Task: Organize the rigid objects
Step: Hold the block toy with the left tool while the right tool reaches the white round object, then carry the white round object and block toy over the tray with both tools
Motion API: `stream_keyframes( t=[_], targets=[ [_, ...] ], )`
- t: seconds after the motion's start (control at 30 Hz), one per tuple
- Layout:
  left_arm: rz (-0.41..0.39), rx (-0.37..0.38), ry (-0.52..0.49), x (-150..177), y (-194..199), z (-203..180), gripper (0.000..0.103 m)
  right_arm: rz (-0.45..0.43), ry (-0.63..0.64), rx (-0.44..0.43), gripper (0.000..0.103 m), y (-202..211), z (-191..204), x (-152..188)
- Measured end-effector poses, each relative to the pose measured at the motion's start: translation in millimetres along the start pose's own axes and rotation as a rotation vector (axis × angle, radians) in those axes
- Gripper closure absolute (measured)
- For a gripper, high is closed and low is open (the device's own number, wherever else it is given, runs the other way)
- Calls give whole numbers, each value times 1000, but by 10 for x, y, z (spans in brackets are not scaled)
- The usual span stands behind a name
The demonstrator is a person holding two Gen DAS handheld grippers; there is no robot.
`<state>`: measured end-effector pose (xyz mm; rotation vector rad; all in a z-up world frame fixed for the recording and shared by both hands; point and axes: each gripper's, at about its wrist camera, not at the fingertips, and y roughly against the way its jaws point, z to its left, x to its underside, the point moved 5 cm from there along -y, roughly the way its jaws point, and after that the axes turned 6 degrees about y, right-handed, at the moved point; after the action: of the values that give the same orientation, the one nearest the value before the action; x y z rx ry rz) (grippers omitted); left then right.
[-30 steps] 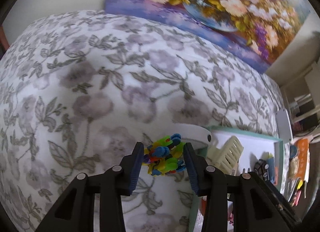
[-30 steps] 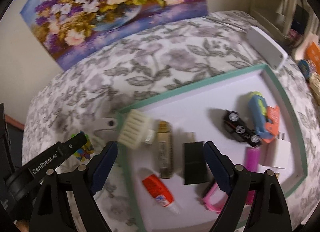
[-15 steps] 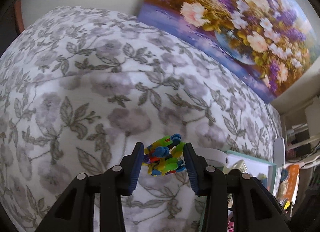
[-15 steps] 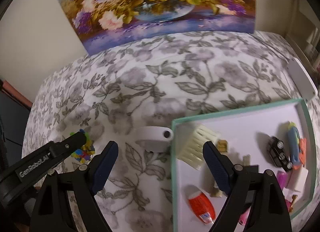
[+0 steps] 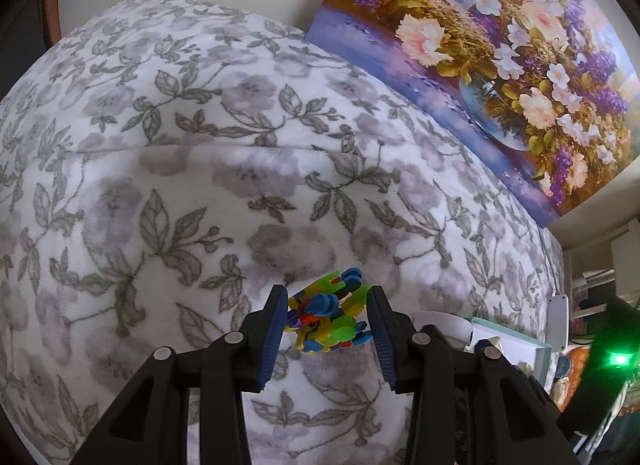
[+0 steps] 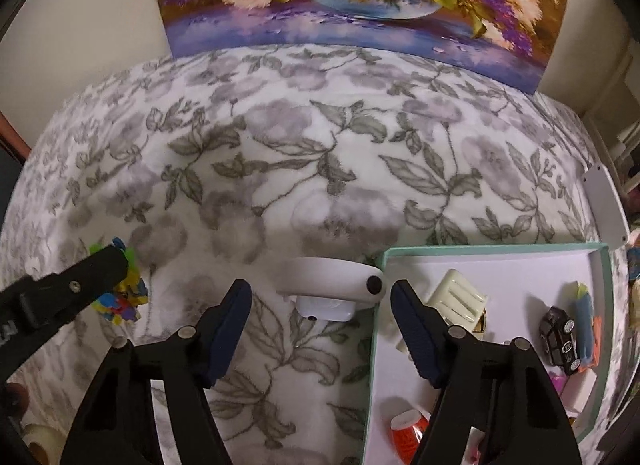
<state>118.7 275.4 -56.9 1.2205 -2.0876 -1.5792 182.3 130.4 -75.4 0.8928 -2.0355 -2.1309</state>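
Over the last second the left gripper (image 5: 328, 325) has swung away from the tray (image 6: 496, 251), keeping its fingers clamped on the multicoloured block cluster (image 5: 326, 317); a second ago the tray's white floor filled the lower right of the left wrist view, and now only a sliver of its teal rim shows at about 4 o'clock, with open floral bedspread (image 5: 200, 185) ahead. The right gripper (image 6: 320, 329) has likewise pulled back off the tray: its fingers stand wide apart and empty, now framing the white curved handle piece (image 6: 332, 279), which lies on the bedspread just outside the tray's left wall. That suggests the cluster is being carried to a spot of its own on the bed rather than into the tray, and the white piece looks like the right hand's next pick. In the right wrist view the cluster sits at 9 o'clock, well apart from the tray at 4 o'clock, where a cream soap dish (image 6: 458, 299), a black toy car (image 6: 560, 339) and an orange-capped tube (image 6: 408, 427) already lie. Room is generous toward 12 o'clock up to the flower painting (image 6: 360, 5) at the bed's far edge; the tray wall is the nearest obstacle for the right fingers.
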Motion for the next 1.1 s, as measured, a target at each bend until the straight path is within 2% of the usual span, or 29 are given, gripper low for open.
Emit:
stream_keyframes(
  t=[0.23, 0.27, 0.43, 0.63, 0.87, 1.1],
  targets=[
    [2, 0, -2, 5, -14, -22, 59, 14, 60, 89, 35, -96, 69, 20],
    [3, 0, -3, 6, -16, -27, 59, 17, 63, 105, 39, -111, 65, 26],
    [8, 0, -8, 11, -21, -36, 59, 9, 64, 113, 41, -112, 60, 45],
    [4, 4, -14, 5, -4, -57, 59, -24, 17, 71, 43, 4, 57, 81],
    [-23, 2, -36, -3, 108, -131, 59, -100, -37, 7, 43, 370, 31, 106],
    [-56, -3, -72, 89, 324, -285, 59, -137, -116, -23, 43, 767, -197, 234]
  ],
)
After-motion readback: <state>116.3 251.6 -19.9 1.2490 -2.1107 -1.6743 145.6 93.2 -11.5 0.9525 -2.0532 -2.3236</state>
